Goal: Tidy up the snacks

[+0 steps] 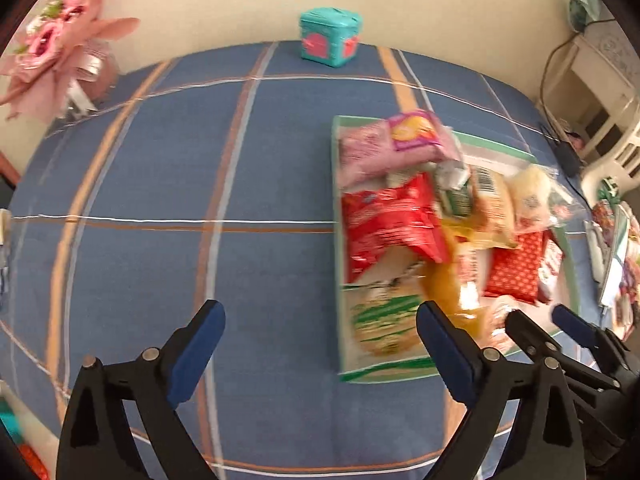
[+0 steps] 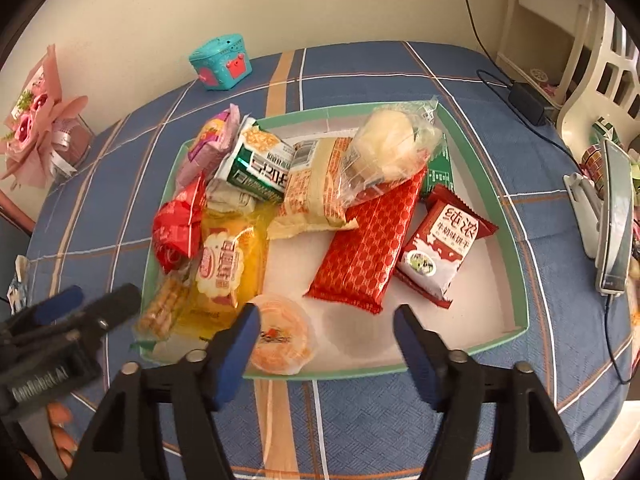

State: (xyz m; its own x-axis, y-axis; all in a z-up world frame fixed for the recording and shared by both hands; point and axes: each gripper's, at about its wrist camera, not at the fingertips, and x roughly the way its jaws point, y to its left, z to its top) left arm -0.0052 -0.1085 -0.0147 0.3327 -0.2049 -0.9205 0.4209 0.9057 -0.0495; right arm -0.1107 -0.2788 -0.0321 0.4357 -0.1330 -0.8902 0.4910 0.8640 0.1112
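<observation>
Jaws wide and empty on both grippers; we should clear the tray [image 2: 516, 322] slowly (jelly cup [image 2: 280, 340] sits nearest).

Both tools share one build. The left gripper [image 1: 320, 354] and right gripper [image 2: 326, 354] have black angular plastic arms, silver round rivets at the pivots and flat blue pads lining the fingers [image 2: 234, 360]. The left one's black body bears white lettering.
</observation>
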